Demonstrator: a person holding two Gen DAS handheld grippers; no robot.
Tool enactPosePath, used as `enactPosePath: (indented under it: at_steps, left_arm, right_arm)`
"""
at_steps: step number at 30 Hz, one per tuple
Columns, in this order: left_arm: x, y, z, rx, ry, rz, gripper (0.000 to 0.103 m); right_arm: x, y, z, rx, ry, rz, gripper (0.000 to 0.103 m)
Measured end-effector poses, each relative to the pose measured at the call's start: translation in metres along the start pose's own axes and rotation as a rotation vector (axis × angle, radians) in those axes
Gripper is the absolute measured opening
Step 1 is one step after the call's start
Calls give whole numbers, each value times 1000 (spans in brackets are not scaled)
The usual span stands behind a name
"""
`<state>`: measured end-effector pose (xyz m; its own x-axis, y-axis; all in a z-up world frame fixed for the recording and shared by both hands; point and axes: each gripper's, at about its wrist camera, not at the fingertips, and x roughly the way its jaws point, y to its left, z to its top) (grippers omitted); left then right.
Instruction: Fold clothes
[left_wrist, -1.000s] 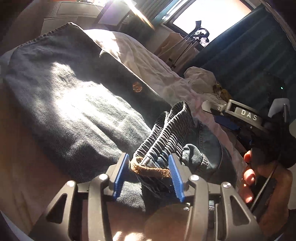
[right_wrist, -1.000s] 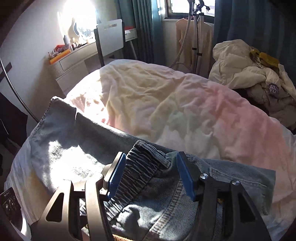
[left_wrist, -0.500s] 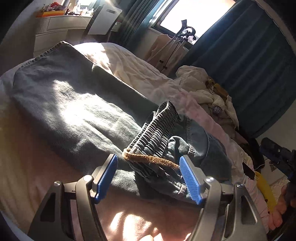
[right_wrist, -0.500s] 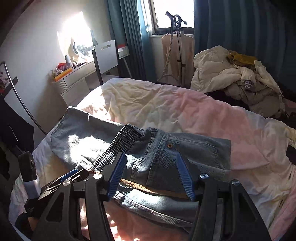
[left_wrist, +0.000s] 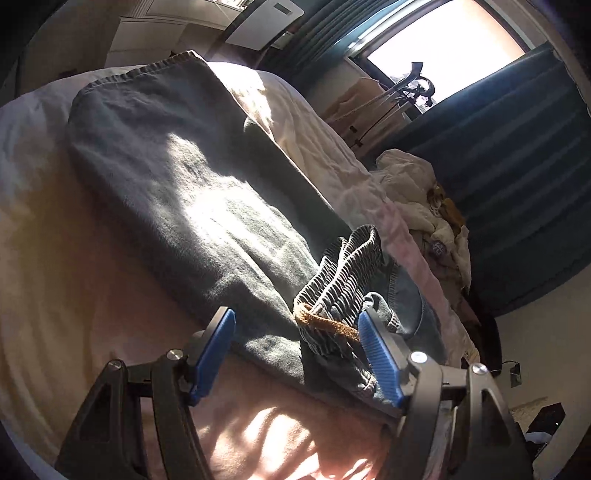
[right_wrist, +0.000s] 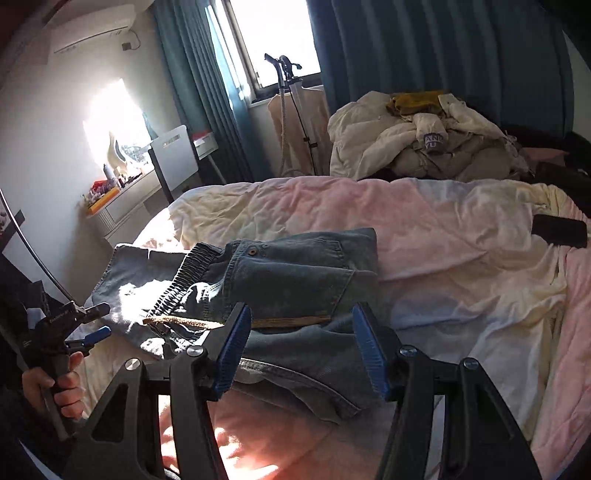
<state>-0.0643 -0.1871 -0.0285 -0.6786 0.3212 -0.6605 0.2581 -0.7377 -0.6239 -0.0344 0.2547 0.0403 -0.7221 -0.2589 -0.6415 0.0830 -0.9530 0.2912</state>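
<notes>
Though folded, jeans (right_wrist: 295, 280) (underside hidden) lie bunched.

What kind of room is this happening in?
Most likely a bedroom: jeans lie on a bed with a rumpled pink and cream cover, a clothes pile sits beyond it, and curtains frame the window.

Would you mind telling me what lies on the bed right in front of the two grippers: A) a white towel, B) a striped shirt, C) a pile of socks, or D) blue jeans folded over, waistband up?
D: the jeans lie folded on the bed, elastic waistband on top, ahead of both open grippers, left and right.
</notes>
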Motion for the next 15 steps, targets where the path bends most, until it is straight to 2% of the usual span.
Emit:
enactPosePath:
  at_steps: [4,8,10,15]
  left_arm:
    - [21,-6,-7,8,40,-33,71]
    - [46,-15,-9,2,80,-84,71]
    - [56,-18,-9,-2,86,-77,71]
    - [70,-13,-9,-19,91,-47,71]
  right_arm:
    - [19,-17,-16,98,40,40,57]
    - [45,-18,-33,85,95,20,57]
    - [53,-18,-38,81,109,22,57]
    - [53,-8,-35,-5,42,-7,57]
